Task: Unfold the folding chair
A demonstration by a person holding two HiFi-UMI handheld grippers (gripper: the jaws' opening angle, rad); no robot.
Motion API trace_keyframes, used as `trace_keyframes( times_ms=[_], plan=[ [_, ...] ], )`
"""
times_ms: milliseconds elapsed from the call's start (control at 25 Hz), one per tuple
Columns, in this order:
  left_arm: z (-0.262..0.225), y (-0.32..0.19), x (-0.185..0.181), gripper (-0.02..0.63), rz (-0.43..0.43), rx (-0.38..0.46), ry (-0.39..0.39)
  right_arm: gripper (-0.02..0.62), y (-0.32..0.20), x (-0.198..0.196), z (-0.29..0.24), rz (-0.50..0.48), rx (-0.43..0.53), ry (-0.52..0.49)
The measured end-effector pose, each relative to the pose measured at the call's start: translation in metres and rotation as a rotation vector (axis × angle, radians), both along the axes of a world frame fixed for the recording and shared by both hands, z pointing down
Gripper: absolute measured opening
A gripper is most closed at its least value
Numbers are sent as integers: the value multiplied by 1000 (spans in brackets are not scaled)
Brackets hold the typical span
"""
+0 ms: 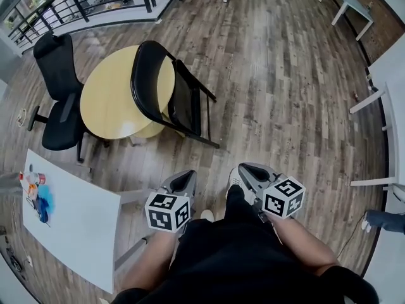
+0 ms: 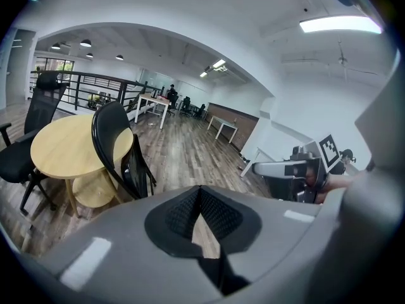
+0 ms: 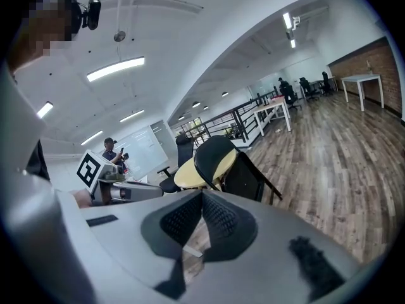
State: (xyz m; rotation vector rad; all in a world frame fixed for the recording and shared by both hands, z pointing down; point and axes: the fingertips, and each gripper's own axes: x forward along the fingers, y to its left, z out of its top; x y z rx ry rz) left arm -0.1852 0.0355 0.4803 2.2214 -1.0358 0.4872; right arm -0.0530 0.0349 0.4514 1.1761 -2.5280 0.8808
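Observation:
The black folding chair stands folded on the wood floor, leaning against a round yellow table. Both grippers hover close to my body, well short of the chair and touching nothing. My left gripper is shut with nothing in it; in its own view the pads meet at the left gripper, and the chair lies ahead to the left. My right gripper is shut and empty too. In its own view the right gripper points toward the chair.
A black office chair sits left of the round table. A white table with small coloured items is at lower left. White tables line the right side. A black railing runs along the far left.

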Motion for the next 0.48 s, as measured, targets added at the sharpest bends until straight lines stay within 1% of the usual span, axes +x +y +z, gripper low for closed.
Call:
trace_keyframes(
  times_ms=[240,480],
  plan=[
    [-5,-38,26,8,2,1,-26,6,-40,22,1,-10,-4,-26],
    [-20,-85,49,8,-20,22,-43,6,-86,46,-6,-22,4,-49]
  ],
)
